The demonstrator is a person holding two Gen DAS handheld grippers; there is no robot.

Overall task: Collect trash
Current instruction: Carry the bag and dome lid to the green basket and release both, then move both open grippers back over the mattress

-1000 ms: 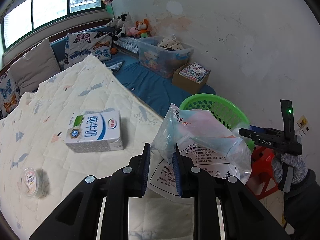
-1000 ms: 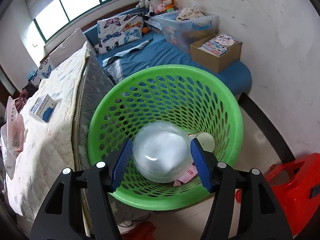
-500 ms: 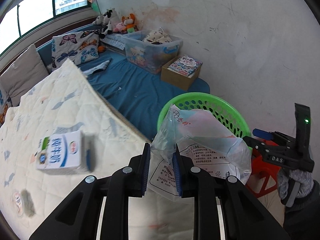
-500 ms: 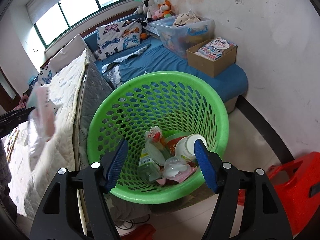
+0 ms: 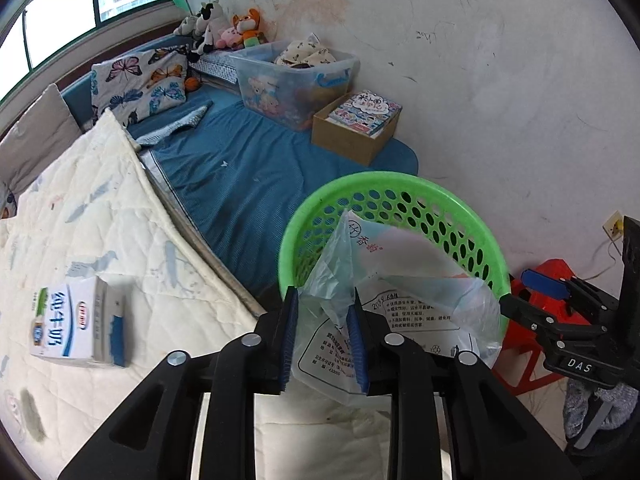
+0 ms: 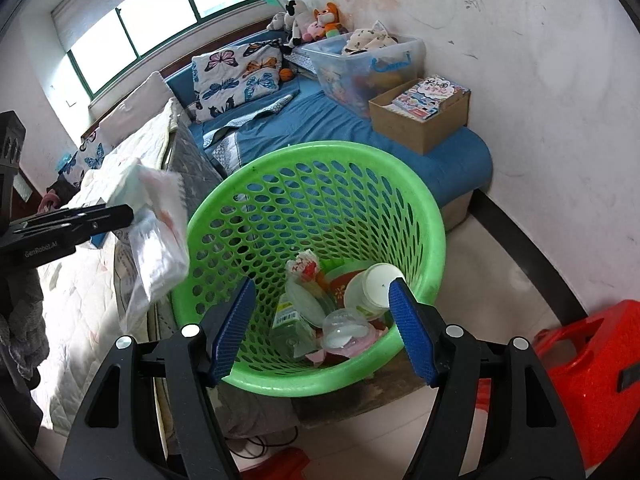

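Left tongs (image 5: pixel 323 334), jaws easing apart around the plastic bag (image 5: pixel 394 280) between them, sit at the basket's (image 5: pixel 400 184) near rim: carry further over before dropping; right tongs (image 6: pixel 320 328) spread, empty, above basket.

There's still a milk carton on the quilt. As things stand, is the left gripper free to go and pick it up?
Probably not yet: the left gripper has the clear plastic bag between its opening jaws, at the green basket. Nothing covers the white and blue milk carton.
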